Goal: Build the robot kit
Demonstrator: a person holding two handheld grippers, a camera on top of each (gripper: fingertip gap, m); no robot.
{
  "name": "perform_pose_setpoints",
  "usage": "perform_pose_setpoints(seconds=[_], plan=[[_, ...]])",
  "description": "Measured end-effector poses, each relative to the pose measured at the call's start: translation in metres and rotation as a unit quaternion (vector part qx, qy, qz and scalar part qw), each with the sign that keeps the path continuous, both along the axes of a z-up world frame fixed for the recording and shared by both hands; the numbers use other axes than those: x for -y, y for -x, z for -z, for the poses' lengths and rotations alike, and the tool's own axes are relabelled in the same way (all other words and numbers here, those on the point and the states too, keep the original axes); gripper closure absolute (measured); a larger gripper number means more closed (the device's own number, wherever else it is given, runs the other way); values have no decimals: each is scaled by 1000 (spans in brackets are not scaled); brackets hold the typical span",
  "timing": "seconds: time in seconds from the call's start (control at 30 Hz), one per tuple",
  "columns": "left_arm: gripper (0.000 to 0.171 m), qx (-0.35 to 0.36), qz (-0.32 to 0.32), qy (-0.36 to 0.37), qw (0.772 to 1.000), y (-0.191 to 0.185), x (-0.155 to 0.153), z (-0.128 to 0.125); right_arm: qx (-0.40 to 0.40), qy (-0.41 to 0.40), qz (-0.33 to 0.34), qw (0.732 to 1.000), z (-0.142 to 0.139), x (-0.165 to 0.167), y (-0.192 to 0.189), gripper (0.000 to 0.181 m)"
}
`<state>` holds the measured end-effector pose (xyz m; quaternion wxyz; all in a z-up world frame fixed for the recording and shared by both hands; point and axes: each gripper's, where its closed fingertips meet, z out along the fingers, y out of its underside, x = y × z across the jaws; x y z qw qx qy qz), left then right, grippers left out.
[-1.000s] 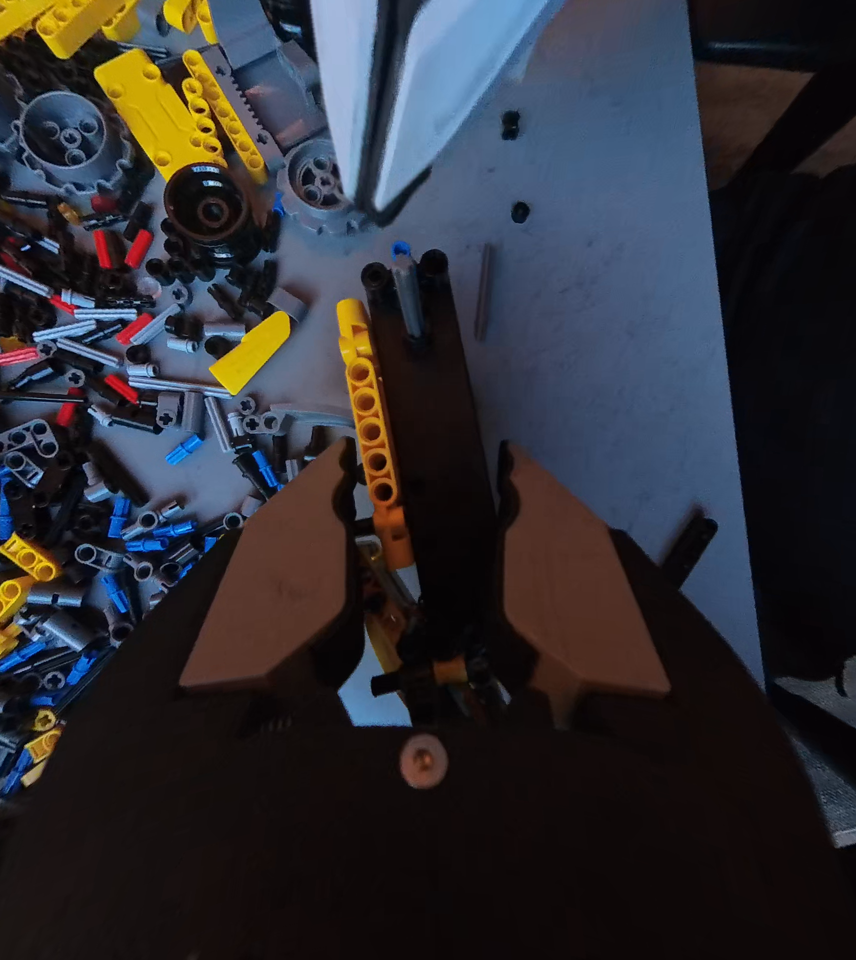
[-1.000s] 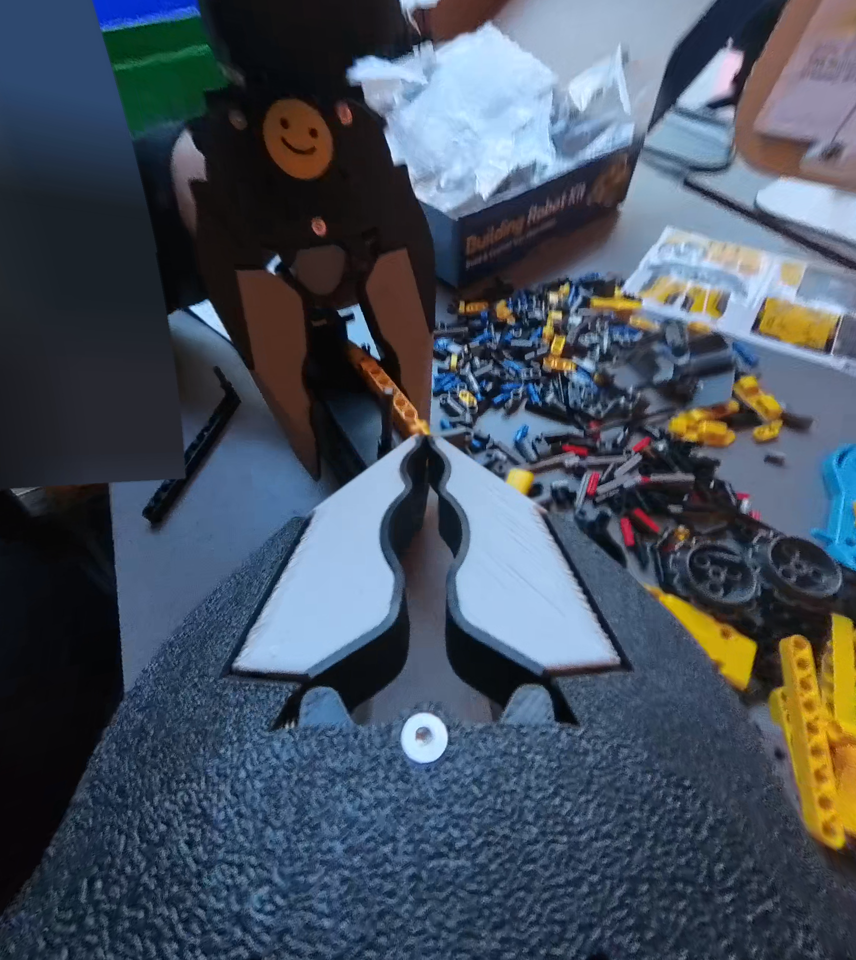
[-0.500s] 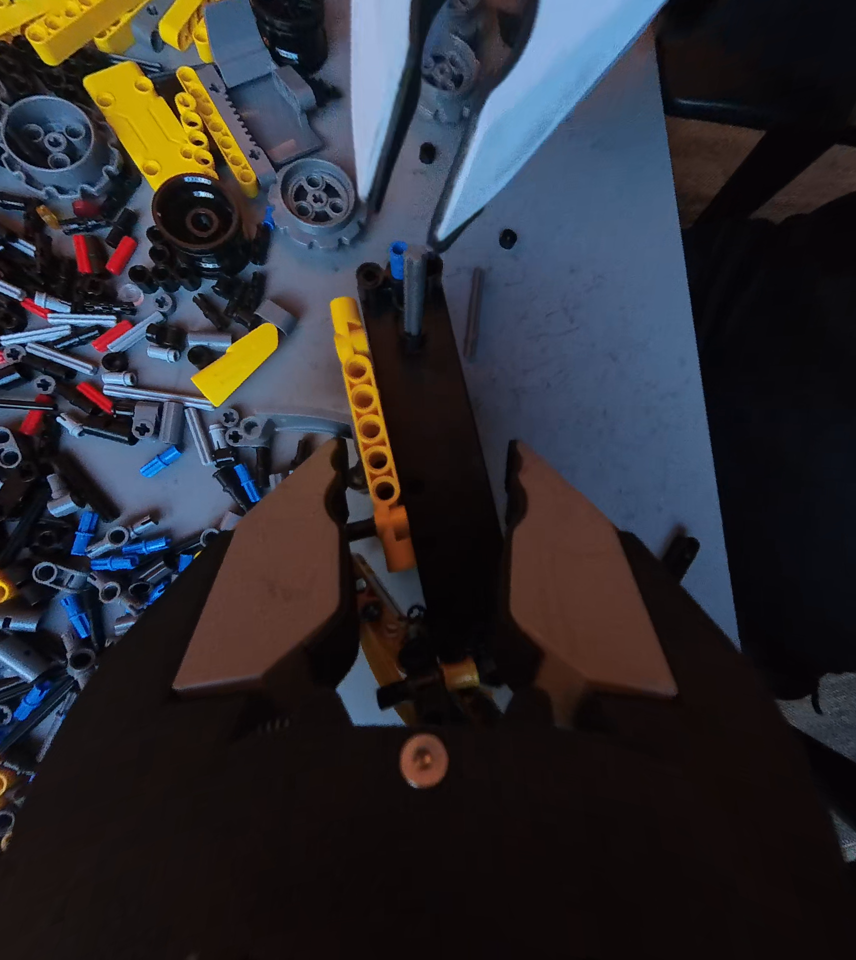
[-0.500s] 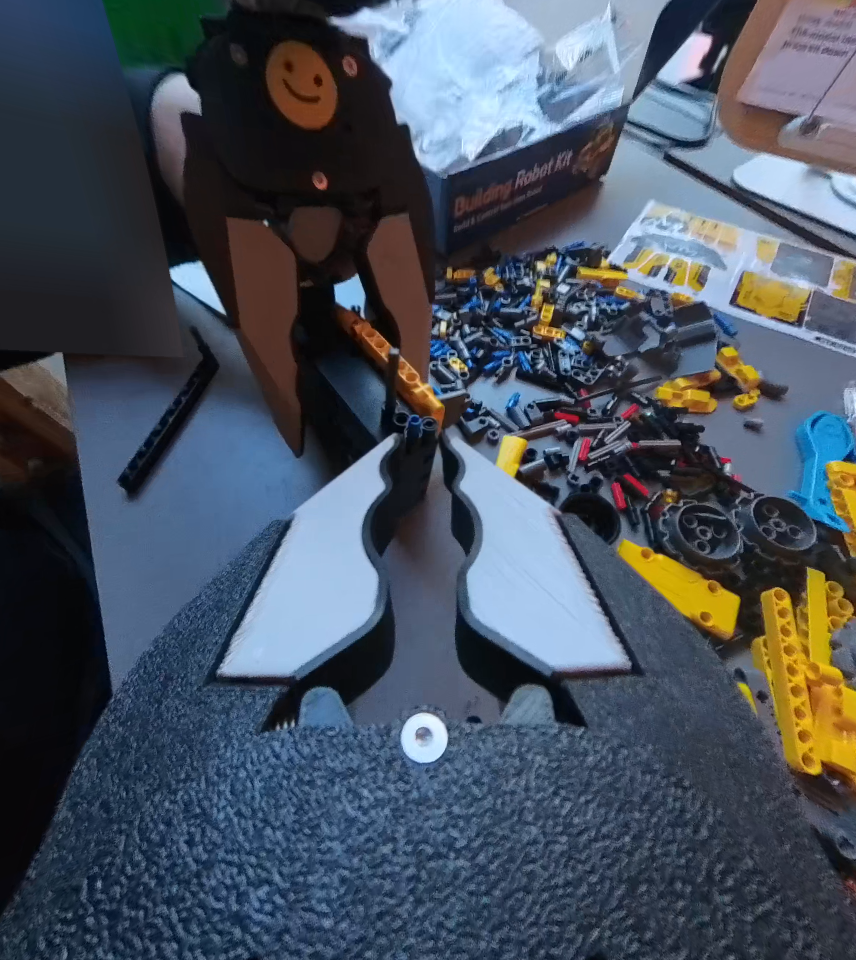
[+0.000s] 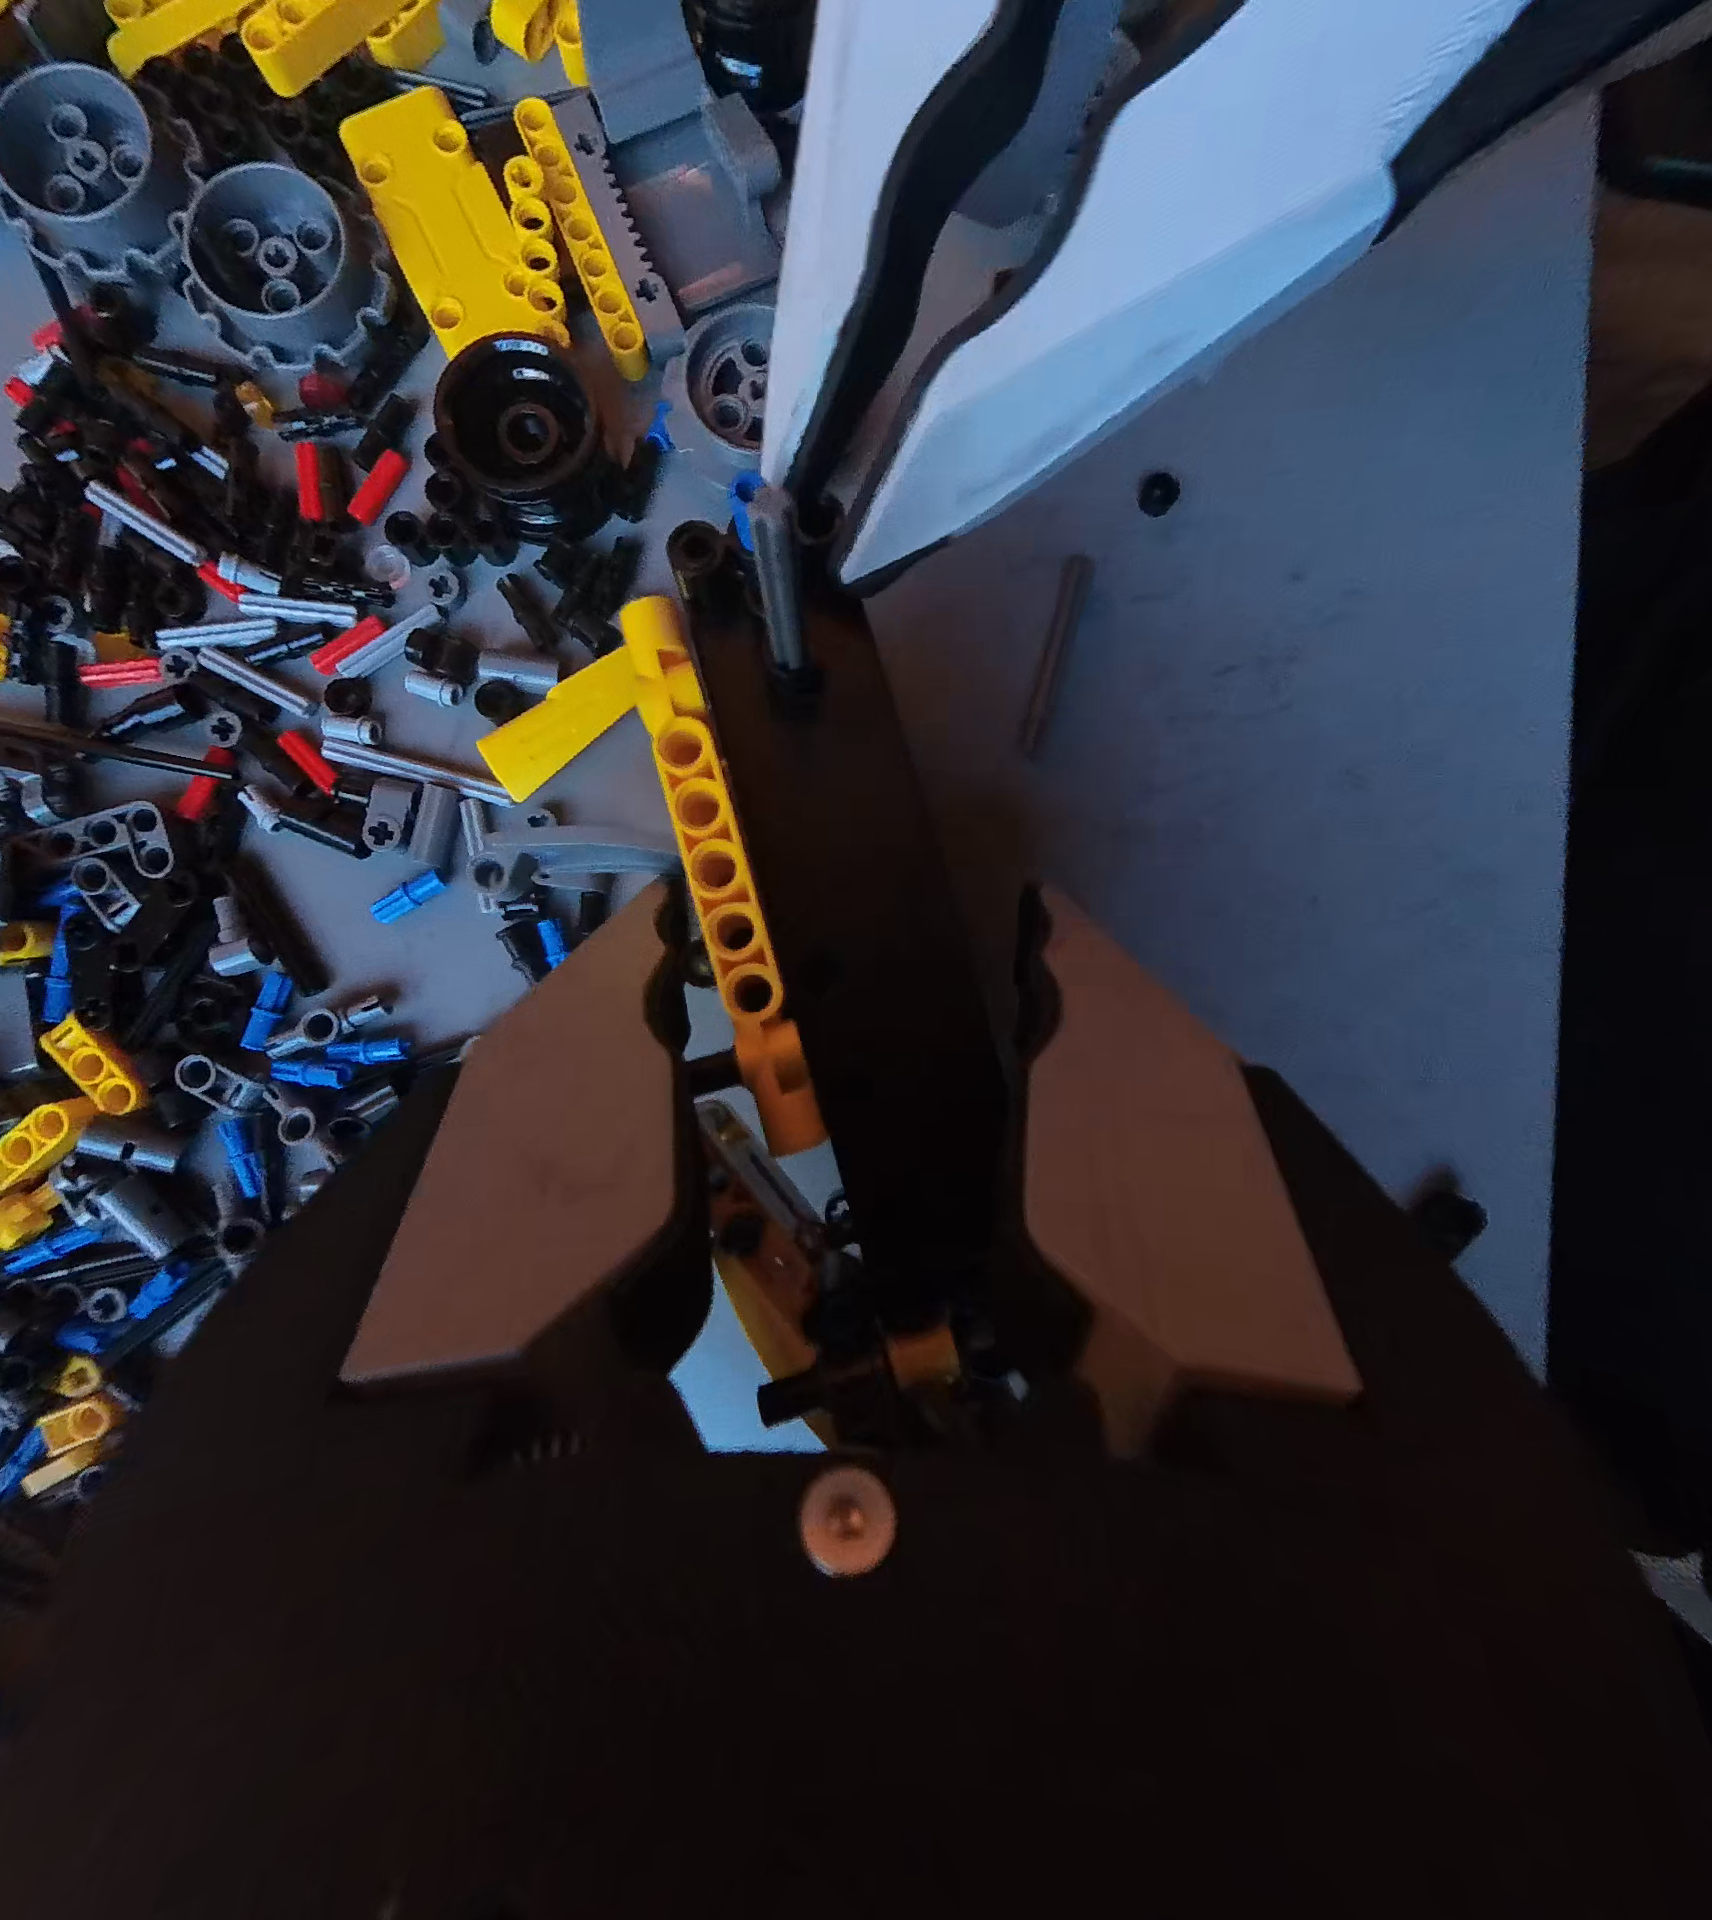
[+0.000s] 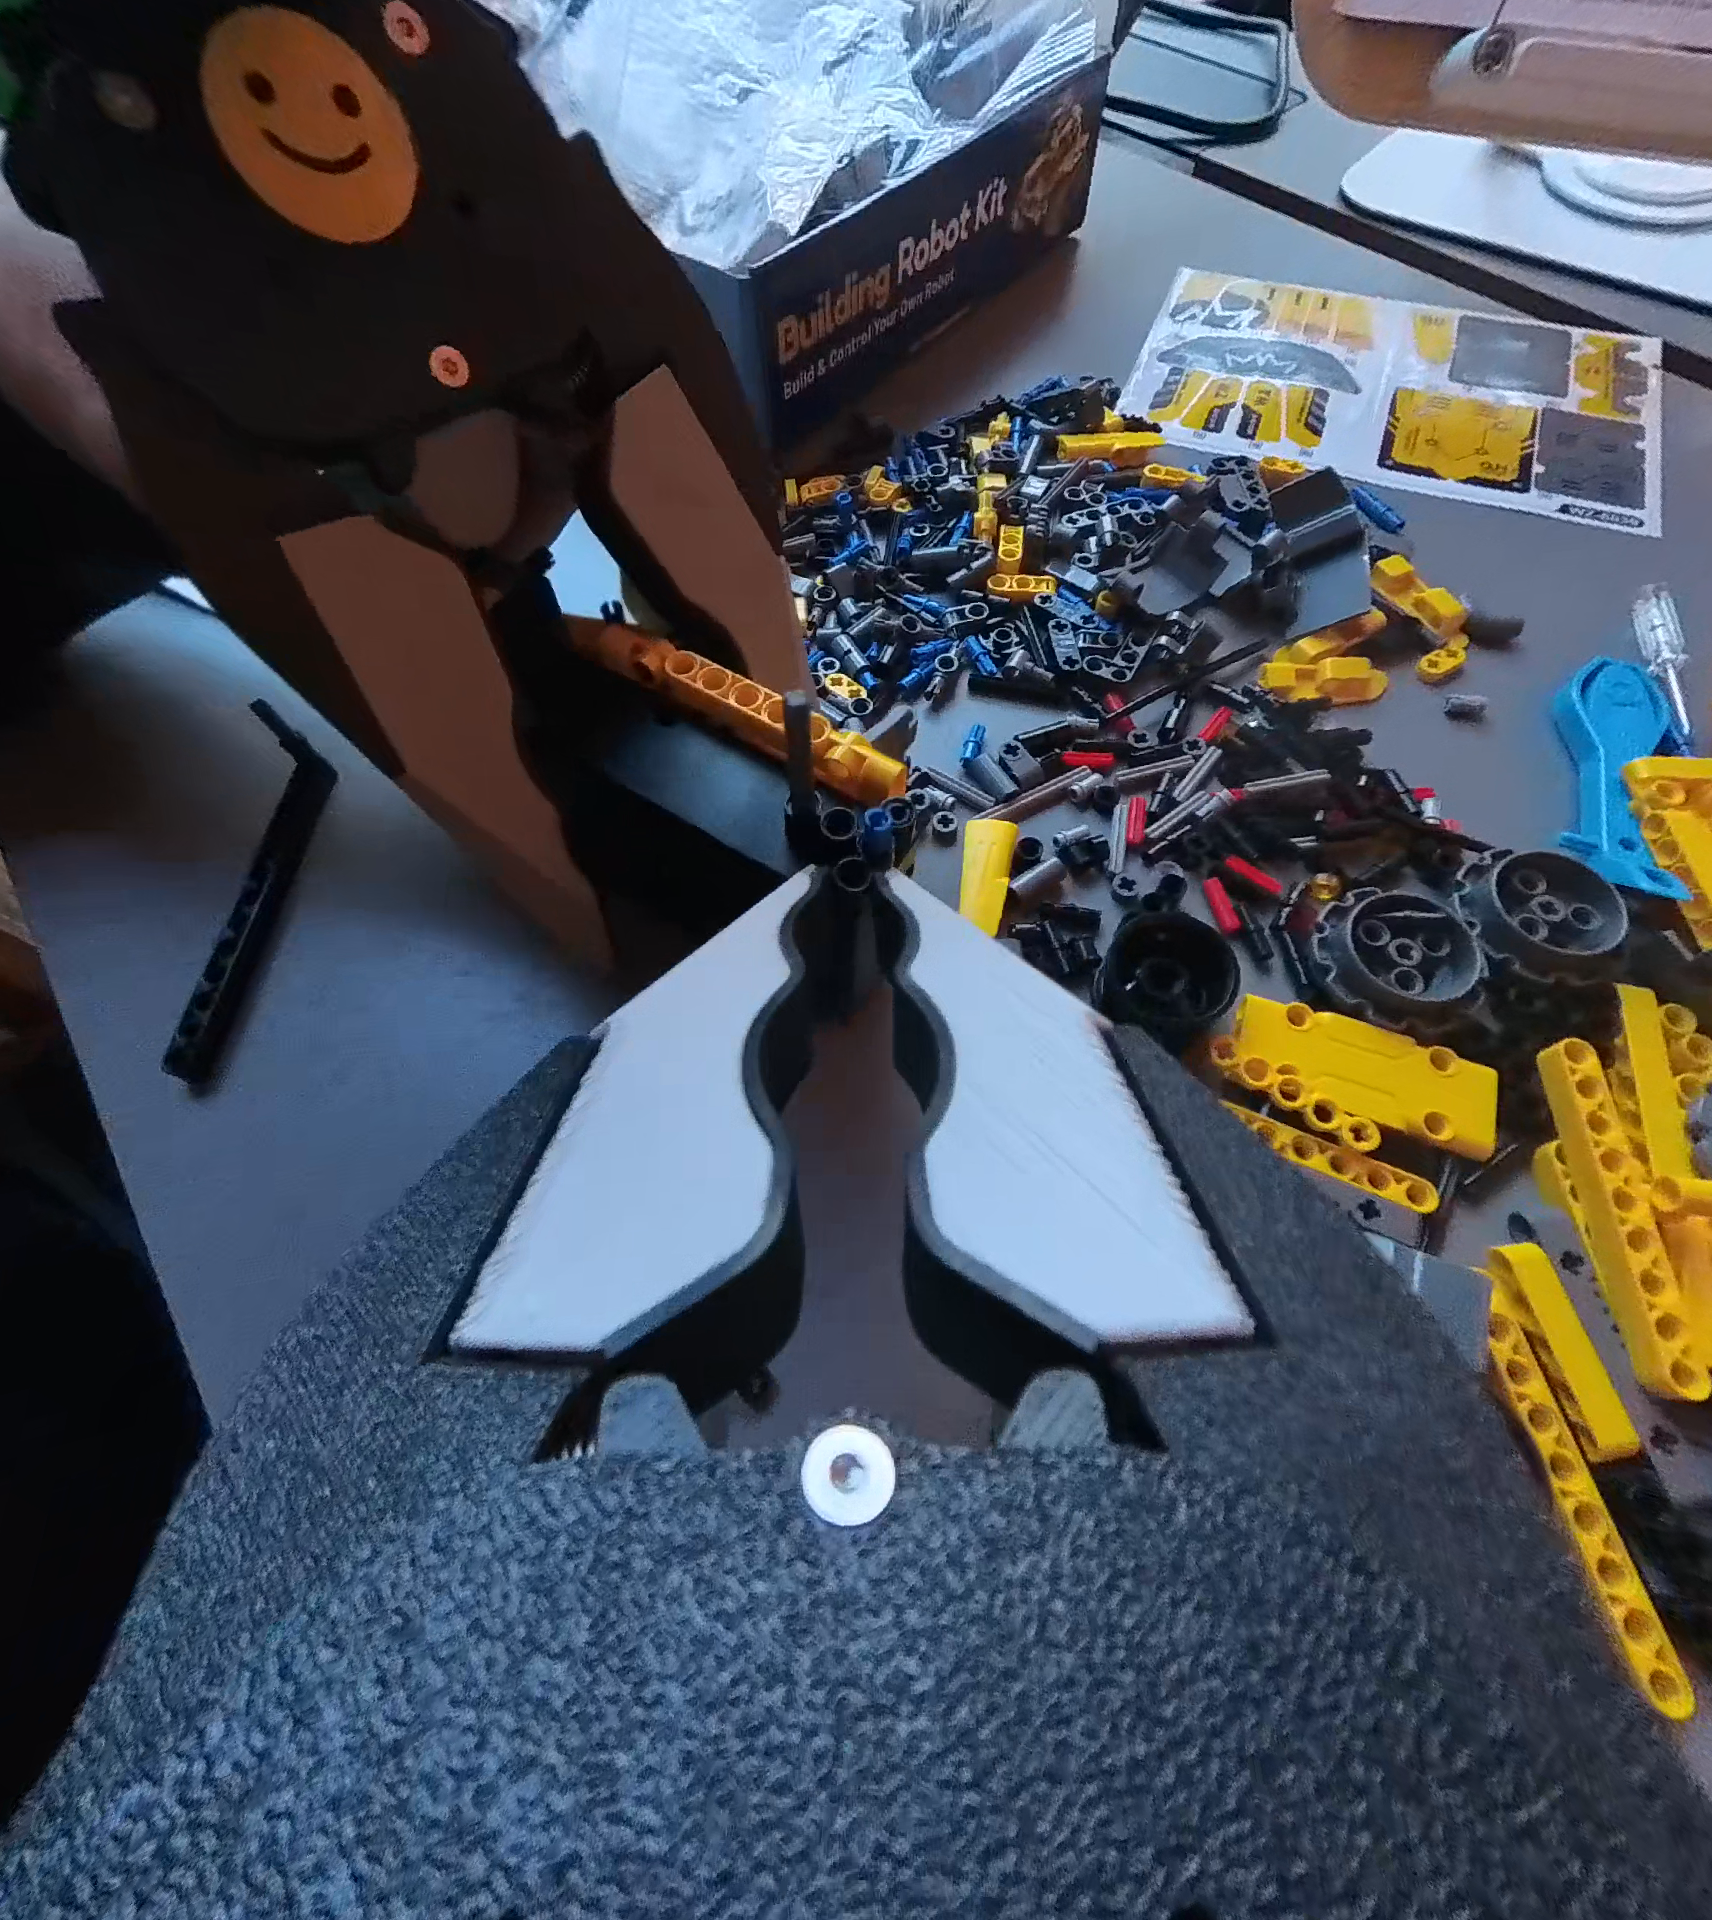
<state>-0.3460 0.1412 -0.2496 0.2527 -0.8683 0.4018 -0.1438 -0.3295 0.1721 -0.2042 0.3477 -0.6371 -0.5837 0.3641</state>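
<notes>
My left gripper (image 5: 847, 914), with brown fingers, is shut on a long black assembly (image 5: 831, 831) that has an orange holed beam (image 5: 717, 862) along its left side. A grey axle (image 5: 777, 592) stands in the assembly's far end. My right gripper (image 6: 847, 878), with white fingers, closes on that far end (image 6: 847, 868) from the opposite side. It also shows in the left wrist view (image 5: 819, 530). The left gripper (image 6: 696, 831) appears in the right wrist view, with the orange beam (image 6: 727, 696) and the upright axle (image 6: 798, 748) between its fingers.
A pile of small loose pieces (image 5: 208, 727) covers the table left of the assembly, with wheels (image 5: 270, 260) and yellow beams (image 6: 1610, 1195). A long black beam (image 6: 249, 904), a thin rod (image 5: 1054, 655), a blue tool (image 6: 1610, 758), a kit box (image 6: 914, 239) and a sticker sheet (image 6: 1403, 395) lie around. The table edge (image 5: 1579, 831) is at the right. Tip to tip, the grippers are about 6 cm apart.
The right gripper opened, moved up to the assembly's far end and narrowed onto it. The left gripper kept hold of the assembly and shifted slightly.
</notes>
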Motion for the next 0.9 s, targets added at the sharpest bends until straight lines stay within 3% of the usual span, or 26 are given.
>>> perform_pose_setpoints(seconds=[0.2, 0.37, 0.53, 0.77, 0.9], plan=[[106, -84, 2, -47, 995, 6, -8, 4, -1, 6, 4, 1000, 2, -5, -1, 174], [108, -77, -3, -91, 993, 5, -14, -18, -7, -8, 8, 1000, 1, -4, -1, 174], [114, -178, 24, -89, 980, 8, -16, 2, -7, -16, 19, 1000, 3, -9, -3, 175], [121, -134, -16, -72, 988, 8, -22, 0, -31, -9, 35, 999, 4, -14, 2, 174], [125, -149, -35, -76, 985, 11, -25, 0, -69, -5, 29, 997, -2, -15, 2, 178]])
